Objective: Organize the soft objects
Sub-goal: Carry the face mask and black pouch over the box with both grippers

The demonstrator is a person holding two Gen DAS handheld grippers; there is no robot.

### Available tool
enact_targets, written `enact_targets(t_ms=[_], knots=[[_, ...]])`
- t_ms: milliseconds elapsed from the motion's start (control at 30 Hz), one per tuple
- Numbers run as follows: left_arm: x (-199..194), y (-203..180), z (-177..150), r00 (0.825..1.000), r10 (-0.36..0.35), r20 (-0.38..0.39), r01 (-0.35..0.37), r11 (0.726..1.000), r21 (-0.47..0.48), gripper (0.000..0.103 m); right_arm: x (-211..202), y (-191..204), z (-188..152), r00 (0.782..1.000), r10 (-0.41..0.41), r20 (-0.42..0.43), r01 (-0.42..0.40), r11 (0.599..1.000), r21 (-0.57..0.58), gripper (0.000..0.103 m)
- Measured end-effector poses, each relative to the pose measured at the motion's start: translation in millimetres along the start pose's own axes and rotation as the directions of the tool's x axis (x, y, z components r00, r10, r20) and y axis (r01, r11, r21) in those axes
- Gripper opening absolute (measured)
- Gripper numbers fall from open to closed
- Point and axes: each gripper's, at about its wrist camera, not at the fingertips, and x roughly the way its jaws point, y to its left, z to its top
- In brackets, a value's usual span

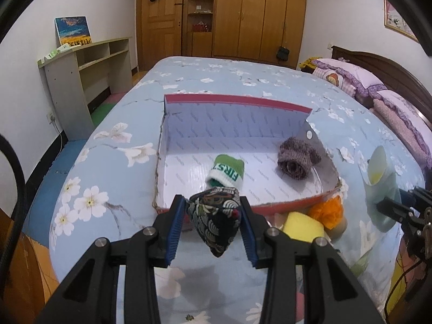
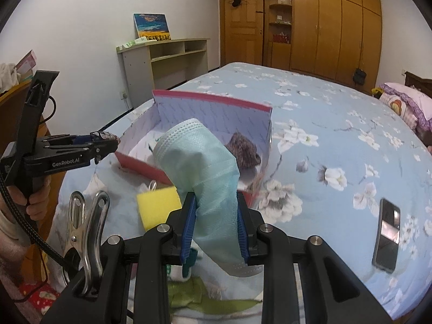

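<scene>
My left gripper [image 1: 213, 216] is shut on a dark patterned beanbag [image 1: 216, 221], held just in front of the near wall of an open red box [image 1: 237, 102] with a white inside. In the box lie a green and white sock roll [image 1: 226, 171] and a brown knitted roll [image 1: 297, 158]. My right gripper [image 2: 214, 221] is shut on a pale green face mask [image 2: 205, 162], held upright beside the box [image 2: 210, 100]. The mask also shows in the left wrist view [image 1: 380, 186]. The left gripper shows in the right wrist view [image 2: 105, 141].
On the flowered bedspread by the box lie a yellow sponge [image 2: 158, 206], an orange soft thing [image 1: 328, 212] and a metal clamp [image 2: 86, 232]. A black phone [image 2: 387, 239] lies to the right. Pillows [image 1: 378, 91] are at the far right, a shelf unit [image 1: 89, 67] to the left.
</scene>
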Motion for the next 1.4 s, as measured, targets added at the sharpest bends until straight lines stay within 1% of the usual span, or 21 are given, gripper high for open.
enact_targets(t_ms=[67,400,567,667,767,867,1033,1200,1400], knots=[[1,1,4,1.000,0.002,0.006,-0.002,1.000,0.005,0.041,2,1,6,1.000,-0.004,0.002,0.004,1.000,-0.006,0.028],[15,2,17,1.000,0.023,0.021,-0.023,0.999,0.028,0.041,20,8,32,1.000,0.031,0.003,-0.031,1.000,-0.002,0.028],[31,1,19,1.000,0.023,-0.003,-0.023,0.999,0.035,0.041,37,13,40,0.998,0.060,-0.012,-0.059,0.998,0.016,0.028],[35,4,25,1.000,0.028,0.003,-0.028,0.999,0.033,0.041,46,17,48,0.997,0.081,-0.012,-0.081,0.997,0.010,0.028],[43,5,29,0.998,0.056,-0.012,-0.055,0.998,0.042,0.041,63,21,57,0.995,0.096,-0.018,-0.096,0.995,0.010,0.028],[50,6,29,0.999,0.047,-0.025,-0.046,0.998,0.039,0.041,80,24,61,0.992,0.124,-0.037,-0.123,0.992,0.025,0.028],[65,7,23,0.998,0.041,-0.053,-0.039,0.999,0.036,0.041,107,25,60,0.991,0.094,-0.096,-0.094,0.996,0.012,0.028],[76,8,22,0.998,0.038,-0.059,-0.037,0.999,0.028,0.041,121,20,59,0.992,0.052,-0.116,-0.052,0.999,-0.003,0.029],[86,9,18,0.996,0.038,-0.083,-0.036,0.999,0.023,0.042,134,19,55,0.989,0.043,-0.142,-0.044,0.999,-0.002,0.029]])
